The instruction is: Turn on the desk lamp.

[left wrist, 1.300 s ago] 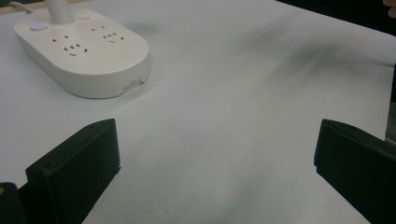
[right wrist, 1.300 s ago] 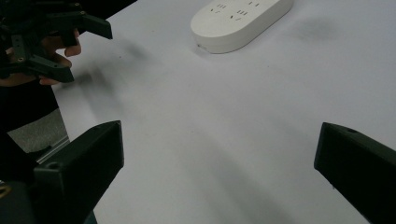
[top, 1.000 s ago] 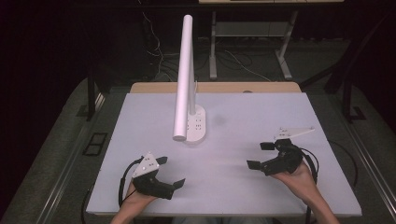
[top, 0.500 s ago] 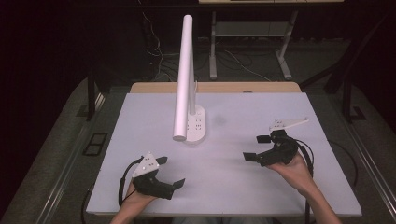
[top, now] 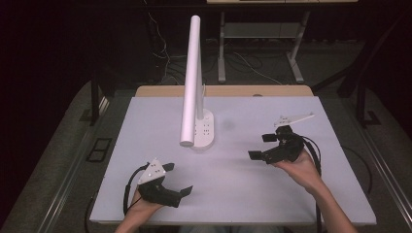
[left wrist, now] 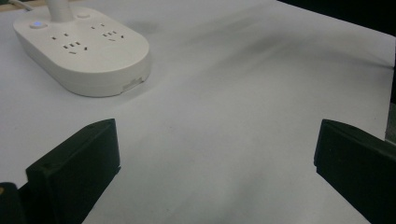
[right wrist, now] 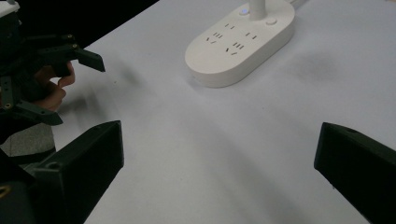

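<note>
Desk lamp point(top: 194, 87) stands on white table point(top: 243, 194), dark room; both hand-held grippers gape empty

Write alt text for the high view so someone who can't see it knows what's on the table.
A white desk lamp with sockets in its oval base stands at the middle of a white table. Nearer the camera, a person's hands hold two black tools, both open and empty: the left tool low on the left, the right tool right of the lamp.
</note>
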`<action>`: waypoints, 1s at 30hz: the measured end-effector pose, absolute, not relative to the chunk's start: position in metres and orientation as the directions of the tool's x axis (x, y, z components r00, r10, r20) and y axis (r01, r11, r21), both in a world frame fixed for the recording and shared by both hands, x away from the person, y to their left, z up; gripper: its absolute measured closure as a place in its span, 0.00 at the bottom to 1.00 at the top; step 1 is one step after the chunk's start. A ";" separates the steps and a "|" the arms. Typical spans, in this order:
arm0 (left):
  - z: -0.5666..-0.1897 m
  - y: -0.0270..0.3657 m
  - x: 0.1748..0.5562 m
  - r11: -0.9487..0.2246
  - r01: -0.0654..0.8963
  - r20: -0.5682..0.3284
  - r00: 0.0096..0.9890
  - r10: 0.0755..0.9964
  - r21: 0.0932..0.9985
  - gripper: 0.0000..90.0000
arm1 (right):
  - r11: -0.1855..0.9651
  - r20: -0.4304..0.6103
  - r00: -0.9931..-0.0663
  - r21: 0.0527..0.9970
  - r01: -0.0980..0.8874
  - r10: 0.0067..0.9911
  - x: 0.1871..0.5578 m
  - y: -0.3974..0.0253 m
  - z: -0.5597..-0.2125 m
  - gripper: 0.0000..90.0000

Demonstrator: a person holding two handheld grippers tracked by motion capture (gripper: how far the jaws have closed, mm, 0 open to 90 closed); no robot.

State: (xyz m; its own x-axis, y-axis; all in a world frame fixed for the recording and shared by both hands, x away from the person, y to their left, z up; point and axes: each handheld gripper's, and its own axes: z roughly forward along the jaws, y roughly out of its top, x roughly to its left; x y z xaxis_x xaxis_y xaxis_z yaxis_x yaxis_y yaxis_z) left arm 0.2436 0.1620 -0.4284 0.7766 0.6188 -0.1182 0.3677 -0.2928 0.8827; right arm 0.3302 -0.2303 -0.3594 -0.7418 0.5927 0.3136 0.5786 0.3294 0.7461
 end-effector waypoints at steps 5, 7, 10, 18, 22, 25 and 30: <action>-0.428 0.162 0.243 -0.291 0.369 -0.120 0.776 0.619 0.882 0.00 | 0.339 0.304 -0.752 0.750 0.567 0.585 0.336 -0.224 -0.353 0.01; -0.428 0.162 0.244 -0.292 0.369 -0.120 0.777 0.618 0.883 0.00 | 0.337 0.304 -0.754 0.753 0.565 0.583 0.338 -0.221 -0.350 0.01; -0.428 0.162 0.243 -0.291 0.369 -0.121 0.777 0.618 0.883 0.00 | 0.338 0.306 -0.752 0.751 0.568 0.584 0.342 -0.219 -0.348 0.01; -0.428 0.162 0.243 -0.288 0.369 -0.122 0.776 0.619 0.884 0.00 | 0.333 0.319 -0.741 0.740 0.585 0.592 0.355 -0.215 -0.347 0.01; -0.428 0.162 0.243 -0.291 0.367 -0.120 0.777 0.618 0.884 0.00 | 0.328 0.324 -0.736 0.738 0.590 0.594 0.361 -0.213 -0.346 0.01; -0.428 0.162 0.243 -0.295 0.369 -0.119 0.778 0.617 0.881 0.00 | 0.327 0.327 -0.734 0.736 0.593 0.595 0.366 -0.211 -0.347 0.01; -0.428 0.162 0.243 -0.297 0.369 -0.118 0.779 0.616 0.881 0.00 | 0.334 0.331 -0.733 0.727 0.600 0.594 0.373 -0.204 -0.349 0.01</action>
State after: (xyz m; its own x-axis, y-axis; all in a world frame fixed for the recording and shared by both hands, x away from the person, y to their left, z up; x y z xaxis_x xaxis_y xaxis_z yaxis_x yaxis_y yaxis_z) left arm 0.2430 0.1622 -0.4283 0.7787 0.6162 -0.1181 0.3685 -0.2969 0.8810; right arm 0.3732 -0.2043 -0.3488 -0.7329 0.5941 0.3314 0.5995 0.3339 0.7274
